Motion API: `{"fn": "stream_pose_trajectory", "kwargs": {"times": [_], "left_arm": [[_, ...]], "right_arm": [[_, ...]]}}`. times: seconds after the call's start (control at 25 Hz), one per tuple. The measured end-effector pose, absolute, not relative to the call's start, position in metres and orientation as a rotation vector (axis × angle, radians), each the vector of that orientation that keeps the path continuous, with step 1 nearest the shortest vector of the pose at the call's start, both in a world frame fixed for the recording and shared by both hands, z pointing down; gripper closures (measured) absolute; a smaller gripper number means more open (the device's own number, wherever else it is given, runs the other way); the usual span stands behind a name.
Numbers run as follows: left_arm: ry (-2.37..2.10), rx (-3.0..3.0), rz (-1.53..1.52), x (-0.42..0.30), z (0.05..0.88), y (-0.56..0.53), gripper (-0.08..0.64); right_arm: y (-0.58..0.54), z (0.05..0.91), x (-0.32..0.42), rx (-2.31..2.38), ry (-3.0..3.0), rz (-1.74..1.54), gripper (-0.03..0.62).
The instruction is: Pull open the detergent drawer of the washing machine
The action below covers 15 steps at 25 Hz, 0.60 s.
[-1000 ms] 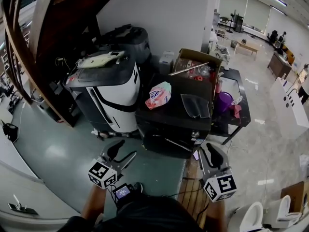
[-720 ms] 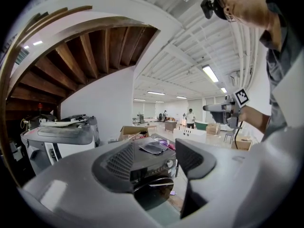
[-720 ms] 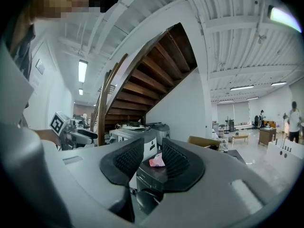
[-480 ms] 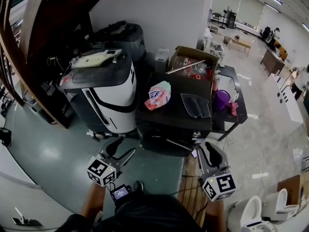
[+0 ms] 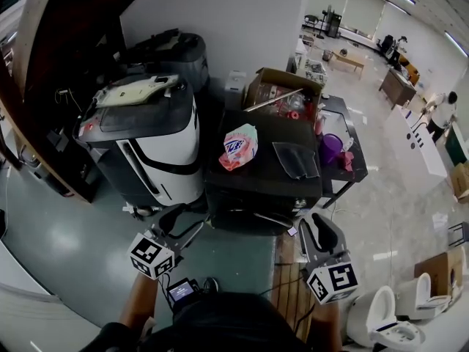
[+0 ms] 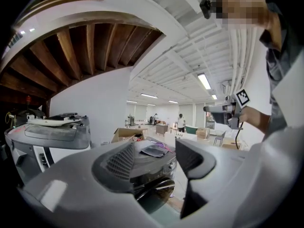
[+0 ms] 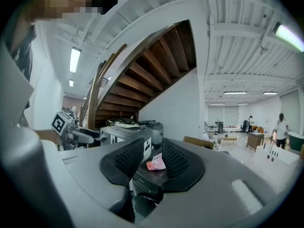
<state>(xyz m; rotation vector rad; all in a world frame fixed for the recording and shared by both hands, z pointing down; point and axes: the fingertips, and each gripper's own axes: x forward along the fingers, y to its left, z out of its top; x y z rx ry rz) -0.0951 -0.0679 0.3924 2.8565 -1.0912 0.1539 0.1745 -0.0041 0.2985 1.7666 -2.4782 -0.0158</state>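
Note:
The black washing machine [image 5: 261, 183] stands at the centre of the head view, with a pink detergent bag [image 5: 238, 147] and a dark cloth [image 5: 296, 160] on its top. Its front panel and round door [image 6: 156, 190] show between the left jaws; the drawer itself is not clear in any view. My left gripper [image 5: 181, 227] hovers in front of the machine's lower left, open and empty [image 6: 154, 161]. My right gripper [image 5: 315, 233] hangs off its lower right, also away from it, open by a narrow gap [image 7: 152, 164] with nothing held.
A black-and-white appliance [image 5: 154, 134] stands close on the machine's left. Behind are a cardboard box [image 5: 282, 94] and a dark side table [image 5: 352, 134] with a purple container [image 5: 330, 149]. A wooden pallet [image 5: 289, 299] and toilets [image 5: 381, 321] lie at the lower right.
The head view has swung a little, so the machine sits slightly more to the left. Both grippers stay low in front of it, with jaws as before.

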Motion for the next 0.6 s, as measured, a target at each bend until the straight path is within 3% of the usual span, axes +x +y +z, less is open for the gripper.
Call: {"fn": "stream_pose_trajectory", "kwargs": {"times": [0.6], "left_arm": [[-0.899, 2.911, 0.077, -0.129, 0.406, -0.106, 0.238]], "right_arm": [[-0.004, 0.293, 0.126, 1.898, -2.303, -0.071, 0.494]]}}
